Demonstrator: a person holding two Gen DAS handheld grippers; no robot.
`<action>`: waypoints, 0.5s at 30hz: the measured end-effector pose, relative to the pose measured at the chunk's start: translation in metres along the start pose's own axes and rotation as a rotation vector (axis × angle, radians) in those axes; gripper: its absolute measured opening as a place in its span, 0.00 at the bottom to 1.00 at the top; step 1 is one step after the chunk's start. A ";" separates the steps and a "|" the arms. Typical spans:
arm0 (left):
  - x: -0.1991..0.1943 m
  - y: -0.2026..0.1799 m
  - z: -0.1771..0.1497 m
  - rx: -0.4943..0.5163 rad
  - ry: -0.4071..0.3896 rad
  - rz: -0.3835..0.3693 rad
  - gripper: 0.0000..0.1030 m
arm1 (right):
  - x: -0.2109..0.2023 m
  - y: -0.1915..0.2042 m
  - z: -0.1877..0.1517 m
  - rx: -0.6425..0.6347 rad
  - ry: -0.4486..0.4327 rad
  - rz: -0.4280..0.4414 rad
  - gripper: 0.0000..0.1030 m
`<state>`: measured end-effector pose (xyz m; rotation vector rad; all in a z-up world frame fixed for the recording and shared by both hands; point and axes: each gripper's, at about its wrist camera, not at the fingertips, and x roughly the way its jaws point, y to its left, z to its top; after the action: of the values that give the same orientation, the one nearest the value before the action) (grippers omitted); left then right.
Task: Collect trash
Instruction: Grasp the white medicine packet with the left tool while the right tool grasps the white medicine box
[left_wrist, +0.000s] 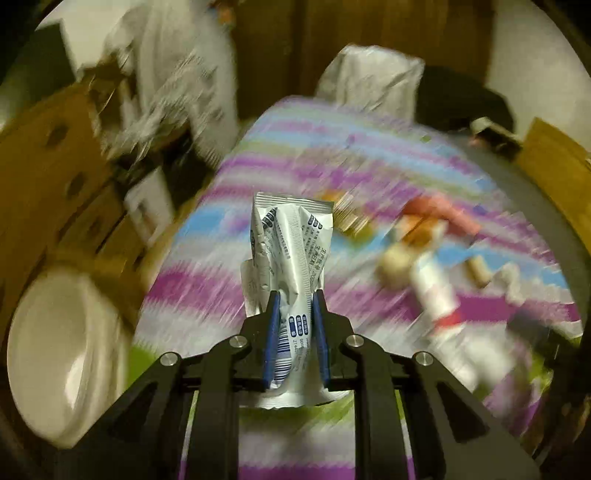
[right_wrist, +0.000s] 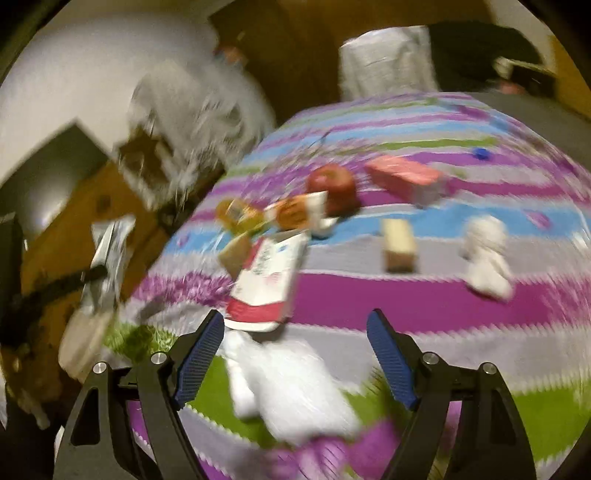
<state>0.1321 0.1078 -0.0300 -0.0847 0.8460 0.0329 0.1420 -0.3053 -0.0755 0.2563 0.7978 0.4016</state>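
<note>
The left gripper (left_wrist: 295, 295), a black two-finger linkage with blue ribbed pads (left_wrist: 272, 339), is being held nearly level and pointed forward, its fingers drawn close together and clamped on a crumpled white foil wrapper with blue print (left_wrist: 291, 254), which is being pinched at its lower half and kept standing upright between the pads. The right gripper (right_wrist: 297, 317), of the same black frame with blue textured pads (right_wrist: 389, 363), is being held with its fingers spread wide apart, nothing being gripped between them. Both views are being smeared by motion blur.
</note>
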 end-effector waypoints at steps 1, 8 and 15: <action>0.006 0.013 -0.010 -0.021 0.032 0.000 0.16 | 0.013 0.012 0.007 -0.030 0.038 0.006 0.78; 0.038 0.046 -0.036 -0.076 0.089 0.010 0.23 | 0.088 0.038 0.043 -0.024 0.216 -0.014 0.78; 0.060 0.054 -0.051 -0.095 0.078 -0.019 0.62 | 0.126 0.031 0.039 0.015 0.286 -0.052 0.56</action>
<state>0.1305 0.1572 -0.1114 -0.1840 0.9216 0.0524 0.2424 -0.2248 -0.1186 0.1939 1.0861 0.3878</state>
